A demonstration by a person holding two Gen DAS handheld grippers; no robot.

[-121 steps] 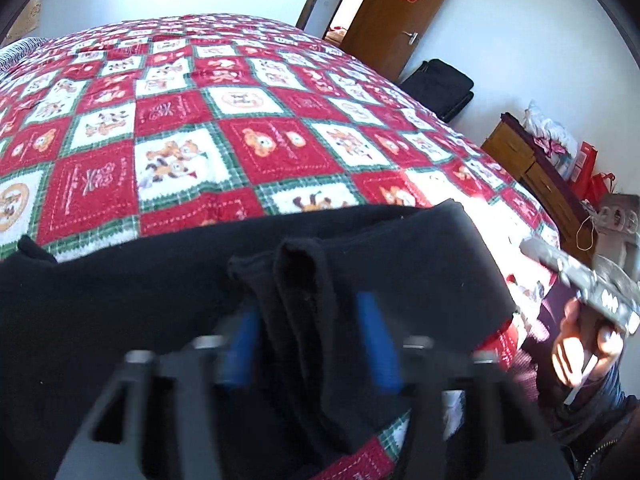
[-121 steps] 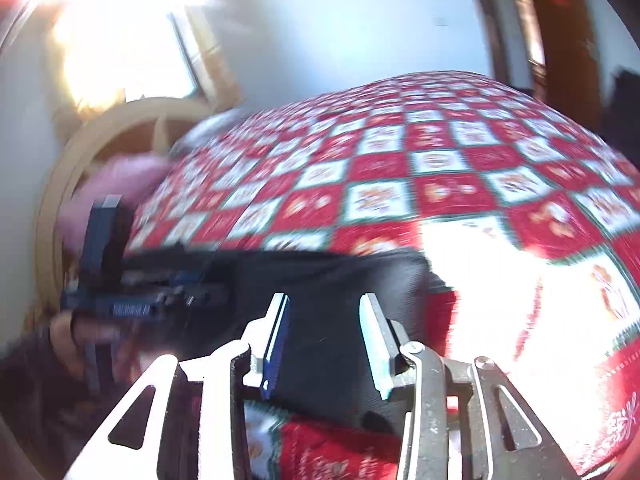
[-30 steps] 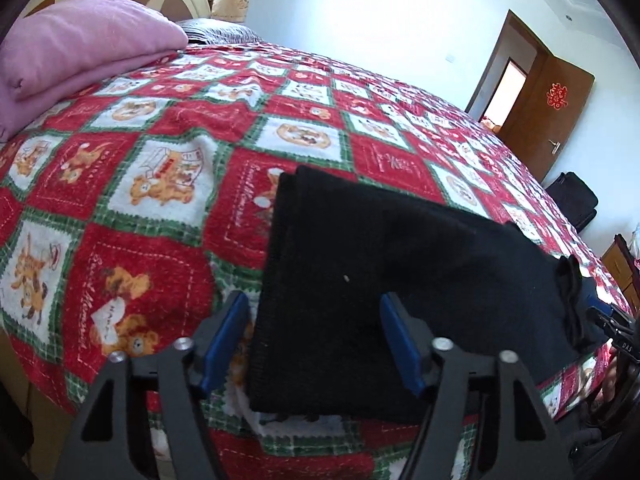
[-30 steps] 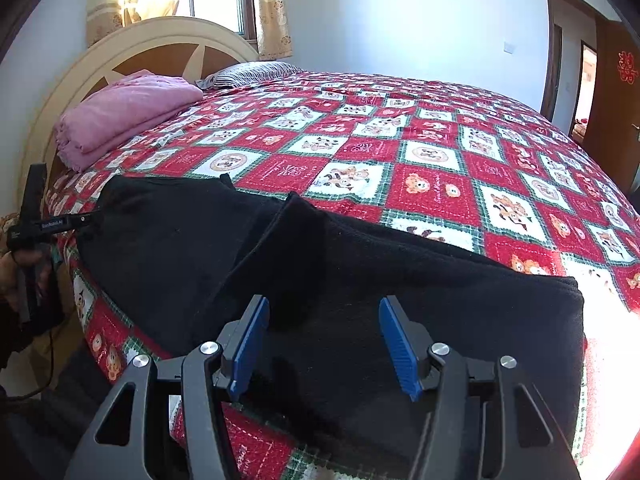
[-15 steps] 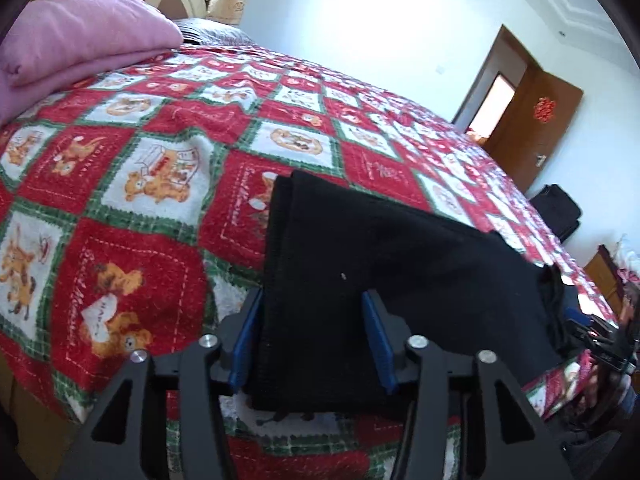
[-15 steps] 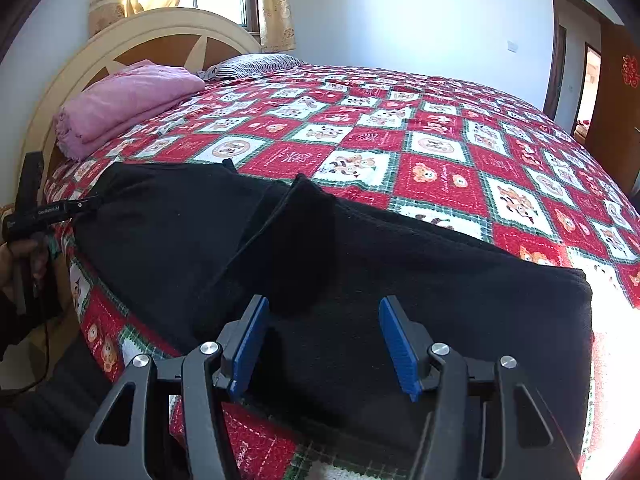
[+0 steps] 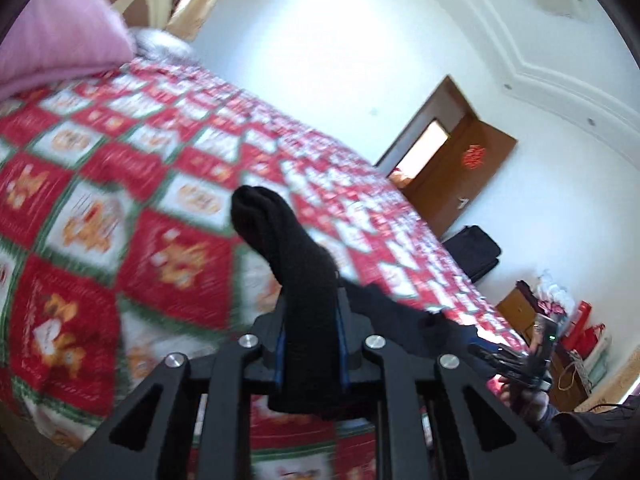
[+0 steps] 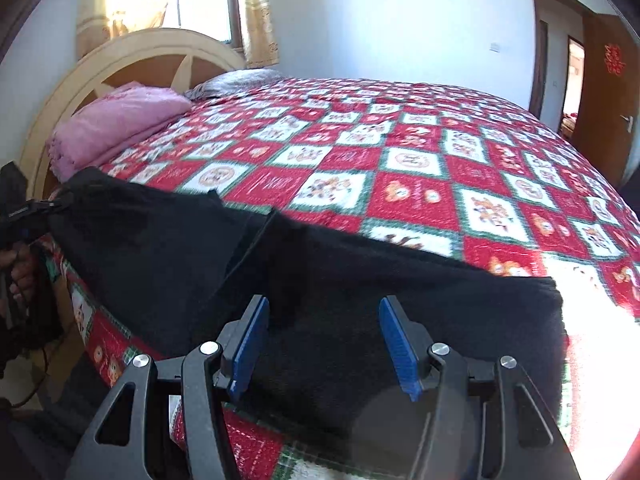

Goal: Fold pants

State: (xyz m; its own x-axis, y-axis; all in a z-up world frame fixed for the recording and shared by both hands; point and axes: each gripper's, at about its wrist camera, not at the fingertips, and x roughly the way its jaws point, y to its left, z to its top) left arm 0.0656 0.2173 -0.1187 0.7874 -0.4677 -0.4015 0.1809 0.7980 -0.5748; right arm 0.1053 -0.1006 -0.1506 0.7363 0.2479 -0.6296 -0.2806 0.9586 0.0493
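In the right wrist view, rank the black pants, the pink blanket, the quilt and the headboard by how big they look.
1. quilt
2. black pants, enlarged by nearness to the camera
3. and 4. headboard and pink blanket: too alike to rank

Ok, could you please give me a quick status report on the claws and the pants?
Left claw just closed, clamped on black knit pants, end lifted. Right claw open over the other end. Nothing in the way on the red patchwork quilt.

Bedspread [image 7: 100, 208] motion-blurred; pants [image 8: 360, 300] partly behind jaws.
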